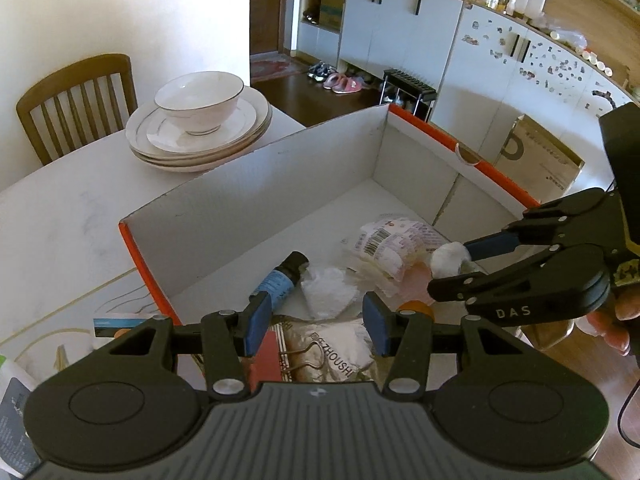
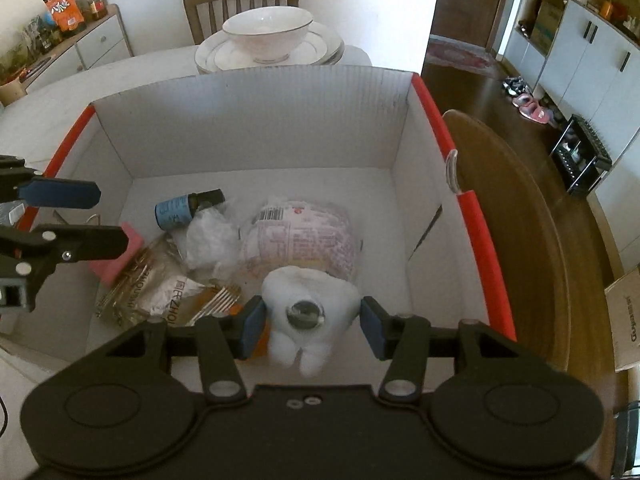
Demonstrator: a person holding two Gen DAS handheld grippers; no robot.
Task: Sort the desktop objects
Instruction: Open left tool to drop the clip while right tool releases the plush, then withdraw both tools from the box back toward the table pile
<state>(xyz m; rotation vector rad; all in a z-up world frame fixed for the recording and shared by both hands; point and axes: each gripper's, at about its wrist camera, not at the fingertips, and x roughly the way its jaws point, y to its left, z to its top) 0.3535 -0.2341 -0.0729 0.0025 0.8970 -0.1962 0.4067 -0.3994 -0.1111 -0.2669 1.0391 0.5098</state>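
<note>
Both my grippers are over the white cardboard box with the orange-red rim (image 2: 472, 208) right now. My right gripper (image 2: 312, 322) has a fluffy white tooth-shaped plush with a round metal disc on it (image 2: 308, 304) sitting between its blue pads. There's a sliver of gap on both sides, so the jaws look open around it, not pressing. The plush is low in the box's near end, just in front of a crinkly clear plastic packet with a barcode (image 2: 300, 236).

My left gripper (image 1: 316, 322) is open with nothing in it, hovering above a silvery foil pouch with a wire binder clip (image 1: 328, 350).

Also in the box: a small dark bottle with a blue label (image 2: 182, 208) lying on its side, a crumpled white plastic wad (image 2: 210, 240), a pink block (image 2: 120, 258).

Behind the box on the white table (image 1: 60, 216), a white bowl (image 1: 198, 100) sits on stacked white plates (image 1: 180, 148).
</note>
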